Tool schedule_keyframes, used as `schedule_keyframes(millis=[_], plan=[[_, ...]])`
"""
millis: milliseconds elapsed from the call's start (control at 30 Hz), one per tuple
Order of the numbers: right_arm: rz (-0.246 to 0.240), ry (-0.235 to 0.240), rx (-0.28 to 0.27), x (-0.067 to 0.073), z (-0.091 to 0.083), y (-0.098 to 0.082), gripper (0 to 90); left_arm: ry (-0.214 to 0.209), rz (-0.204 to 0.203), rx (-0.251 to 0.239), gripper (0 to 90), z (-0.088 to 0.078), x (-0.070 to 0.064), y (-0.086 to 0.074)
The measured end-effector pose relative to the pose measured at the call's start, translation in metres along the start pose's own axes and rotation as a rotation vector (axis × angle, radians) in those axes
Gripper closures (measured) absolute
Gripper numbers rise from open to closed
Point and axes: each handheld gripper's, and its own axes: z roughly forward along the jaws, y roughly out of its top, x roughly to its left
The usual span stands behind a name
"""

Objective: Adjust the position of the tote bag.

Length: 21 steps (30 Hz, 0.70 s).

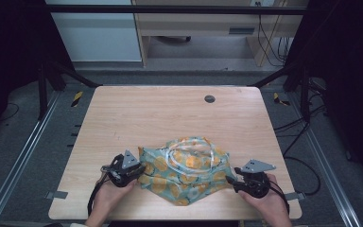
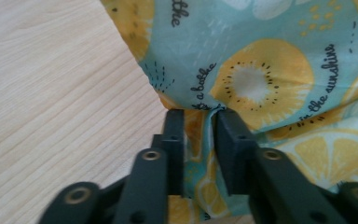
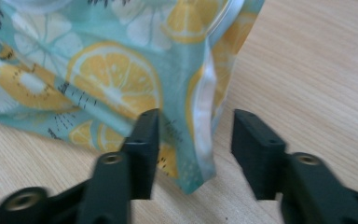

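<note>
You are at the let-go stage of laying out the teal cloth bag printed with yellow lemon and kiwi slices [image 1: 185,171], which lies crumpled on the pale wooden desk [image 1: 170,113], near its front edge and between your two hands. A white cord or trim [image 1: 189,150] loops across the top of the bag.

Your left tongs [image 1: 141,171] sit at the bag's left edge. In the left gripper view, a fold of the fabric [image 2: 205,140] runs up between the jaws, which stand only narrowly apart; the pads look slackened off the cloth rather than pinching it, though the gap is small and I judge this, not see it plainly.

Your right tongs [image 1: 229,180] sit at the bag's right corner. In the right gripper view the jaws are clearly spread, with the bag's seamed corner [image 3: 200,154] standing free between them, touching neither pad.

The bag looks bunched, not flat. Your next move, as I judge it, calls for either drawing both tongs straight back off the bag without snagging the fabric, or re-gripping both edges and pulling them apart to flatten it against the desk.
</note>
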Motion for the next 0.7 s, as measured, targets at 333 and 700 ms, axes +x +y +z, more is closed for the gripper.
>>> schedule_keyframes(millis=[333, 700], plan=[[0.020, 0.013, -0.142, 0.009, -0.027, 0.032, 24.7, 0.003, -0.055, -0.086, 41.0, -0.026, -0.001, -0.004], [-0.011, -0.019, 0.009, -0.004, 0.029, 0.107, 40.2, -0.007, -0.055, -0.102, 24.7, -0.034, -0.008, -0.004]])
